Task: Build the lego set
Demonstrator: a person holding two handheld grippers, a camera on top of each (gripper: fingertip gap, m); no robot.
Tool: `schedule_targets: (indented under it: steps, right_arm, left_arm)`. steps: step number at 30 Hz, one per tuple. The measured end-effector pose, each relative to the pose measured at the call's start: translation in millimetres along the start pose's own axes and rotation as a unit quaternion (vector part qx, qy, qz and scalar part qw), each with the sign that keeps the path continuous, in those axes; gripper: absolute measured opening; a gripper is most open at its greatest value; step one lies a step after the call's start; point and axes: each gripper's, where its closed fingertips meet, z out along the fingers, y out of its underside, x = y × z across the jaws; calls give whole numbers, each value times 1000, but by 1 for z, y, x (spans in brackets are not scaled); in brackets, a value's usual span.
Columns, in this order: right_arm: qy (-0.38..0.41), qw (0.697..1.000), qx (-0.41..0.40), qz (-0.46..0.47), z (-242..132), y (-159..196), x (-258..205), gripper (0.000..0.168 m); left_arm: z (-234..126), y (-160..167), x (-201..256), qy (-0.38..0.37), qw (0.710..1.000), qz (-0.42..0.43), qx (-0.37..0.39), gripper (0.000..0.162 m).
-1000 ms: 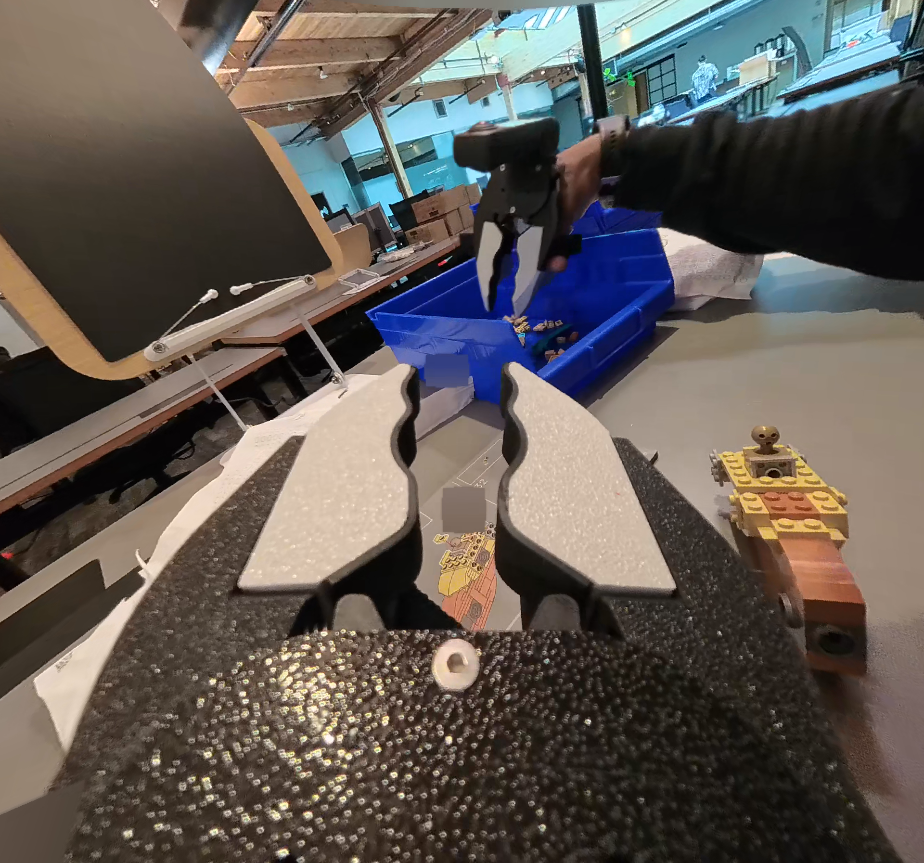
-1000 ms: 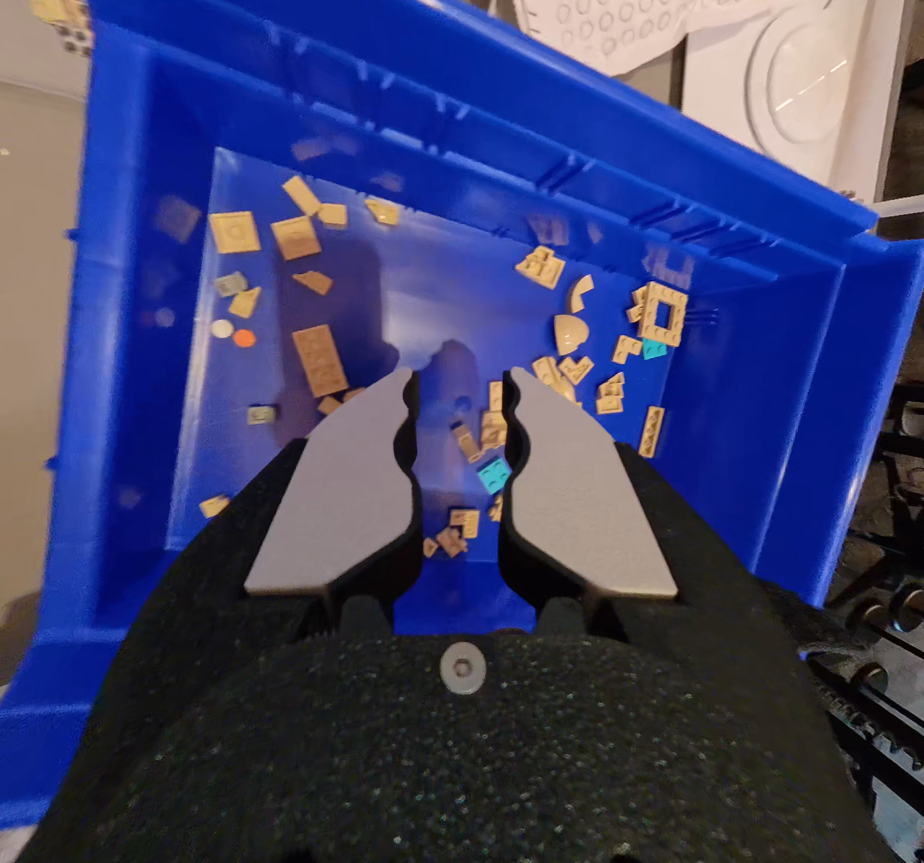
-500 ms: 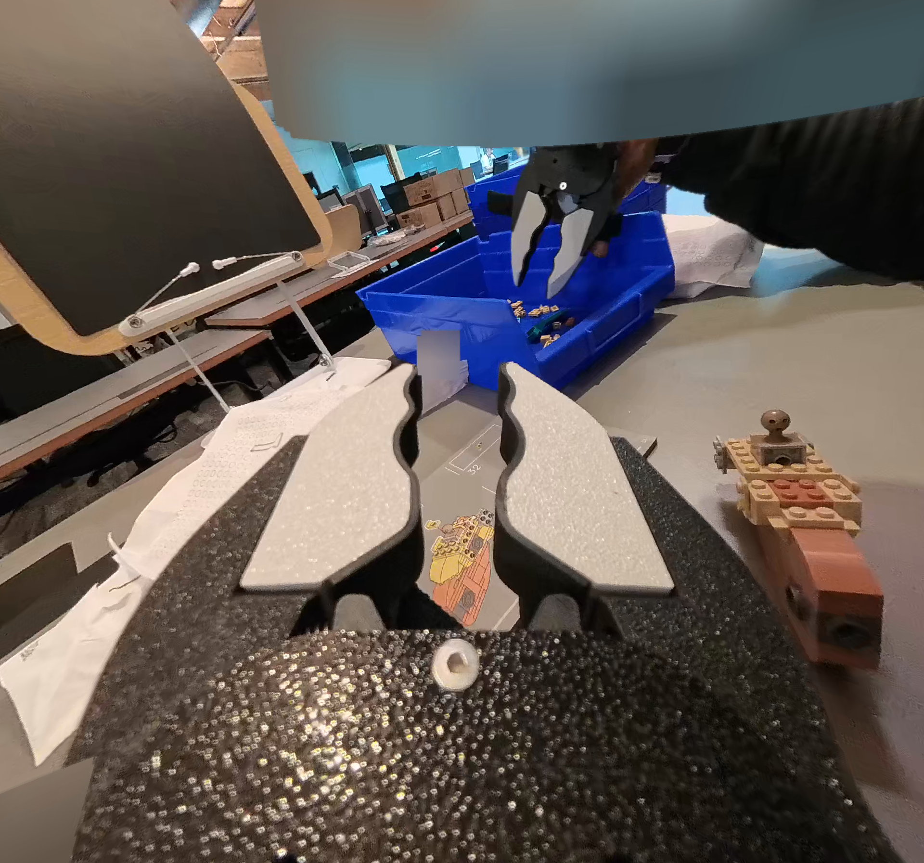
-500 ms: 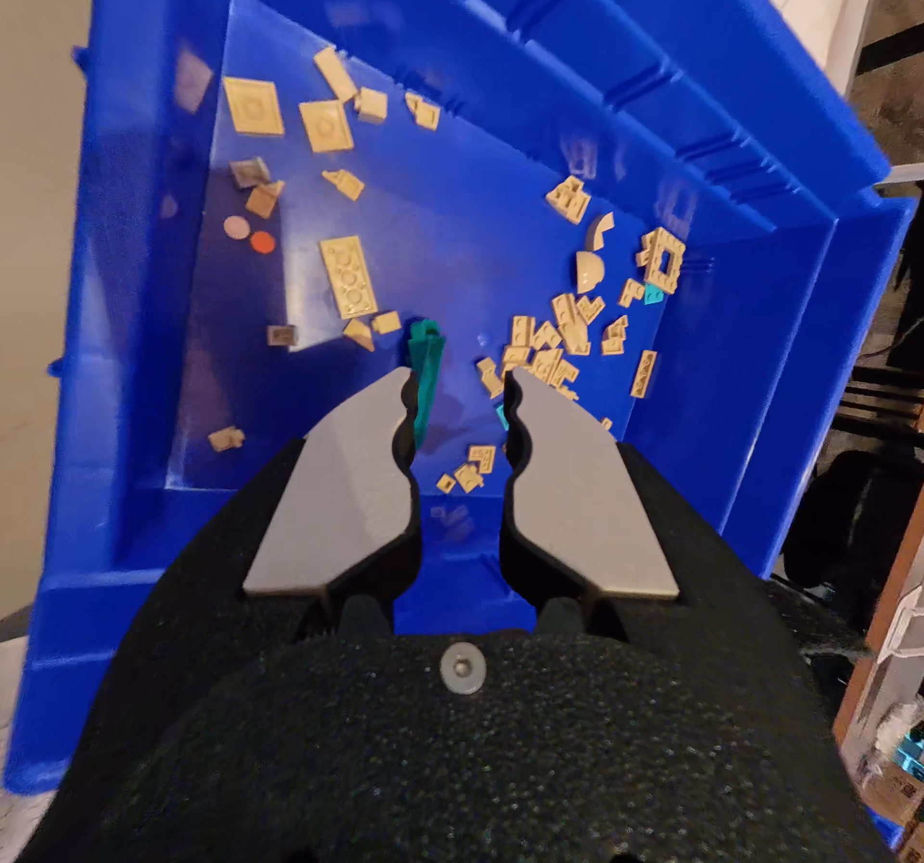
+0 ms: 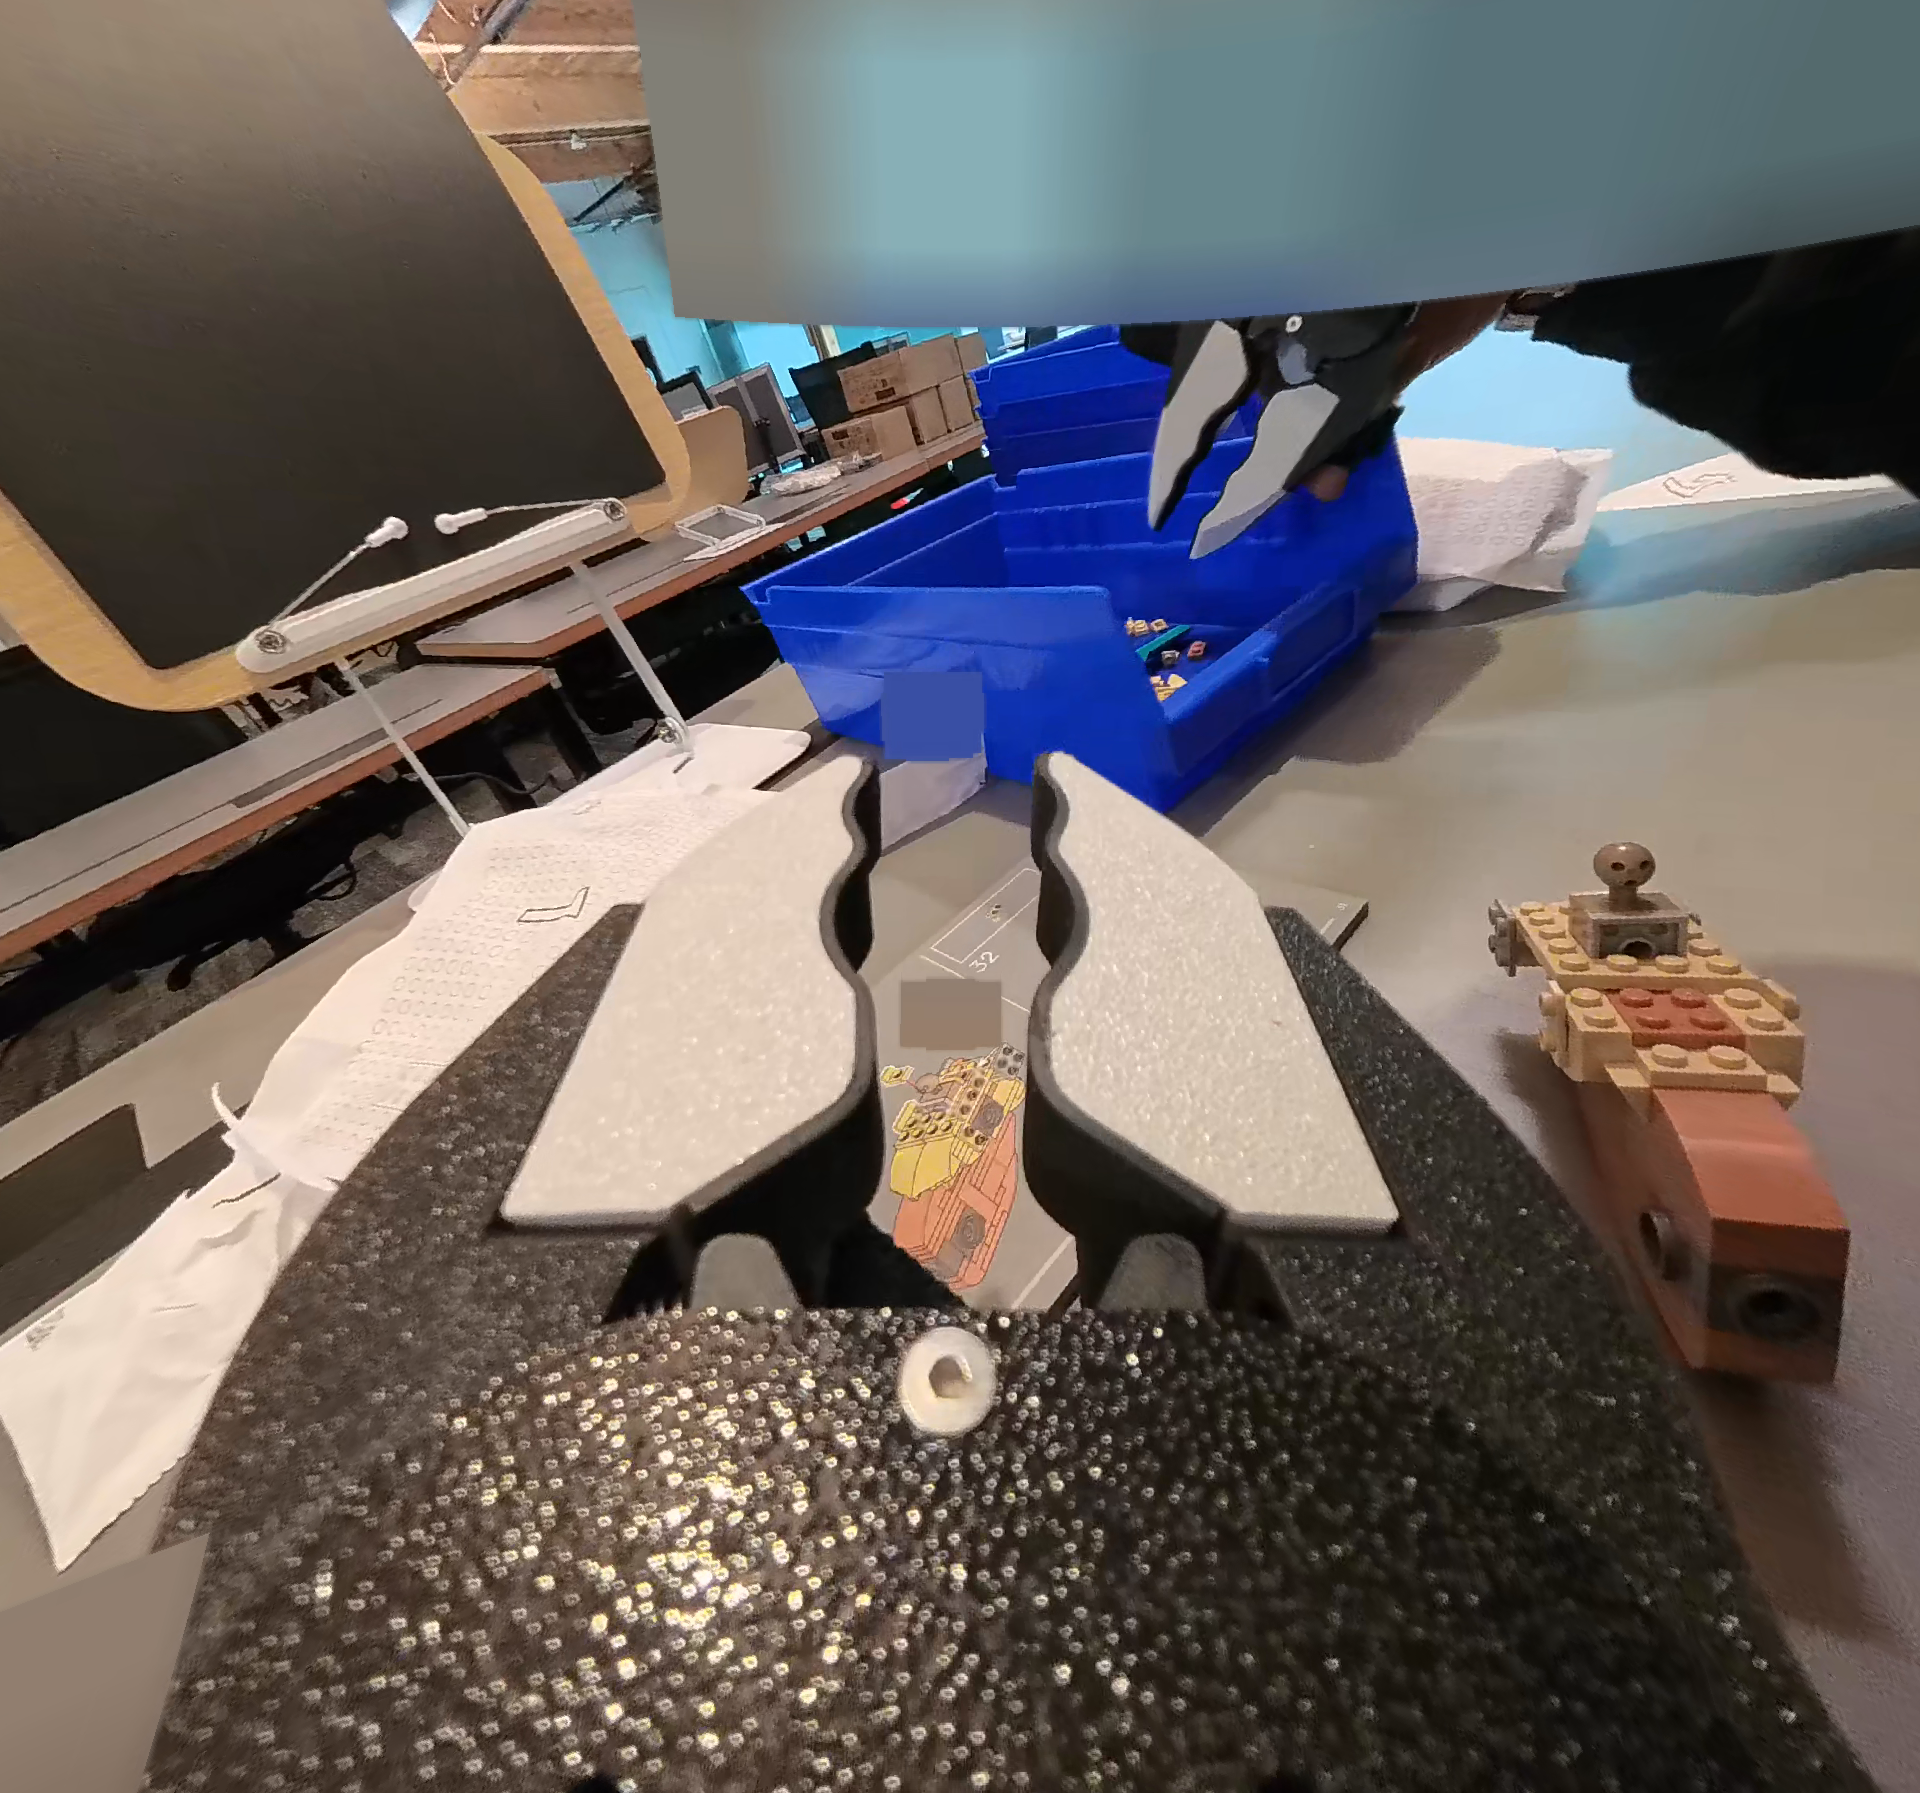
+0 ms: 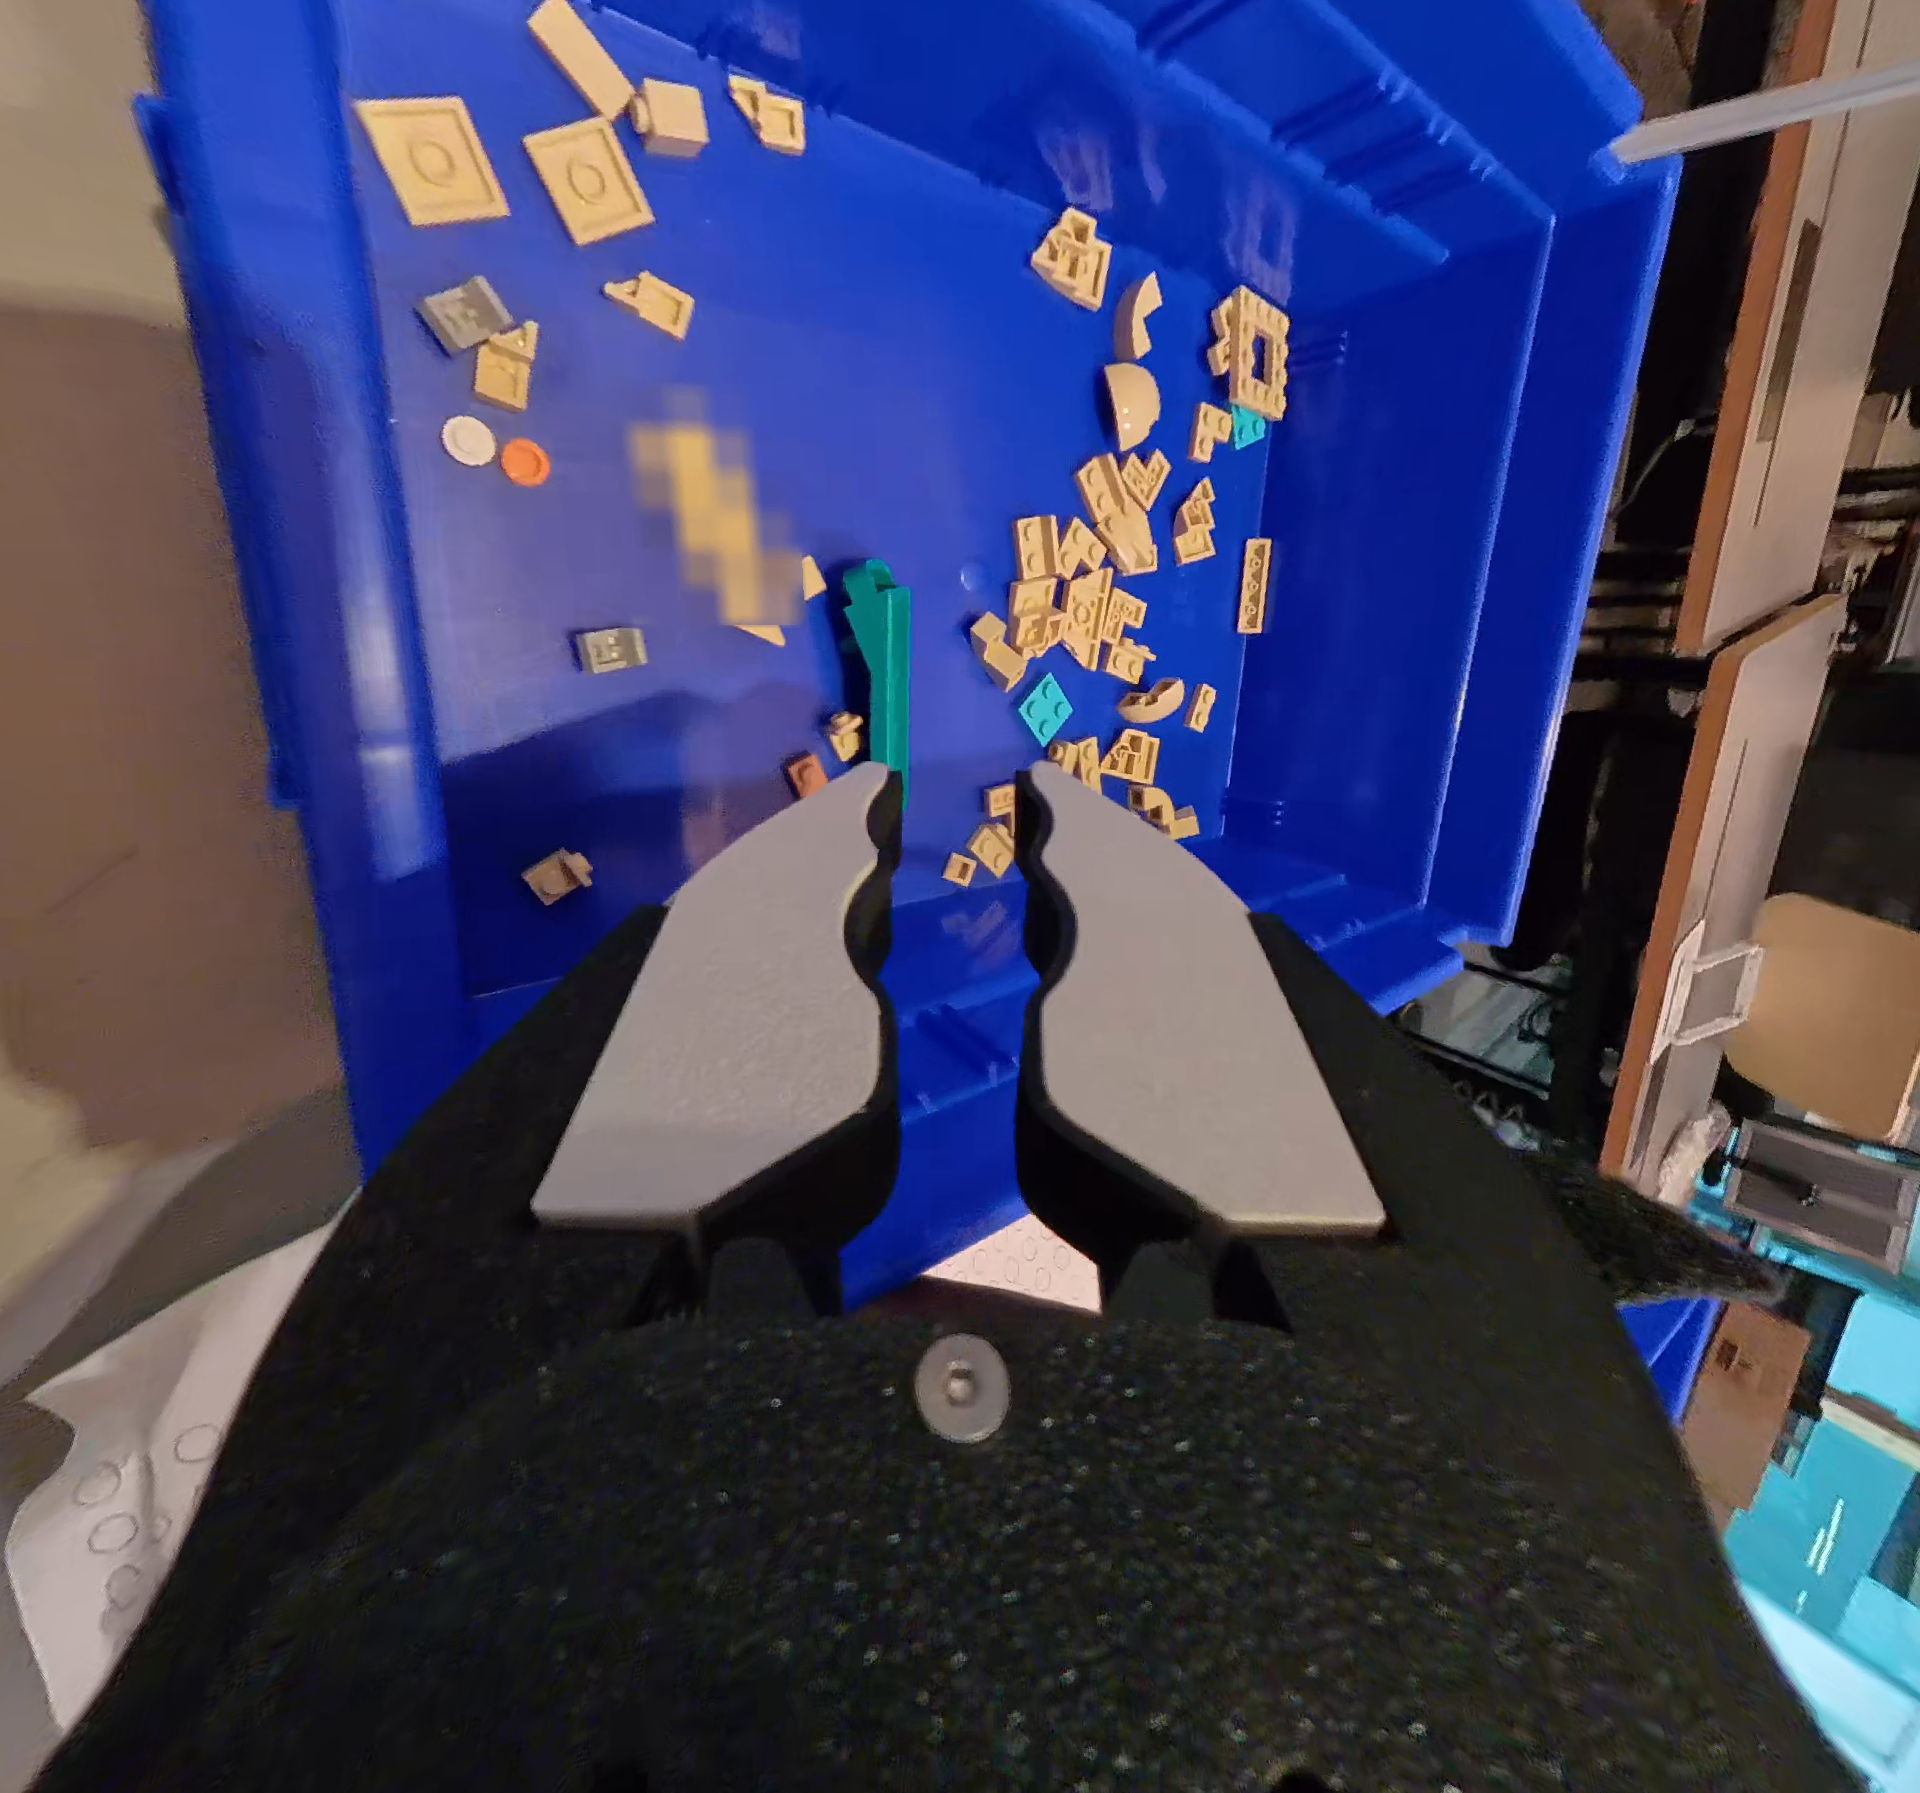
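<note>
A blue bin [image 6: 1382, 517] holds several loose tan lego pieces [image 6: 1091, 590], a teal brick separator [image 6: 878, 673] and small teal plates. My right gripper [image 6: 956, 782] is open and empty, held above the bin's near side. It also shows in the left wrist view [image 5: 1184, 522] over the bin [image 5: 1039, 694]. My left gripper [image 5: 951, 777] is open and empty, low over the instruction sheet [image 5: 956, 1130]. The partly built tan and brown lego model [image 5: 1673, 1068] stands on the grey table to its right.
White perforated bags [image 5: 343, 1047] lie left of the left gripper, another [image 5: 1486, 528] lies behind the bin. A tilted dark board on a white stand [image 5: 249, 289] rises at the left. Shelving and teal boxes [image 6: 1829, 1328] lie beyond the bin's right side.
My right gripper has drawn back and risen over the bin, so more of its floor and the teal separator show. My left gripper has dropped lower and nearer the sheet.
</note>
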Motion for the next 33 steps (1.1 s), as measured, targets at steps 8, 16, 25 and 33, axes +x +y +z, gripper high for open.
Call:
schedule_targets:
  steps: [8, 16, 25, 33]
  right_arm:
    - [-64, 997, 21, -34, -23, 5, -42, 12]
    - [-141, 989, 17, -38, -49, 13, -82, 21]
    - [-148, 988, 45, -30, -45, 10, -71, 25]
    - [-140, 988, 50, -37, -44, 5, -63, 25]
  left_arm:
    - [1, 4, -1, 5, 1000, -17, -6, 27]
    - [6, 6, 4, 17, 1000, -23, -11, 27]
    - [9, 9, 9, 28, 999, -30, -20, 26]
    - [8, 9, 9, 29, 999, -31, -22, 26]
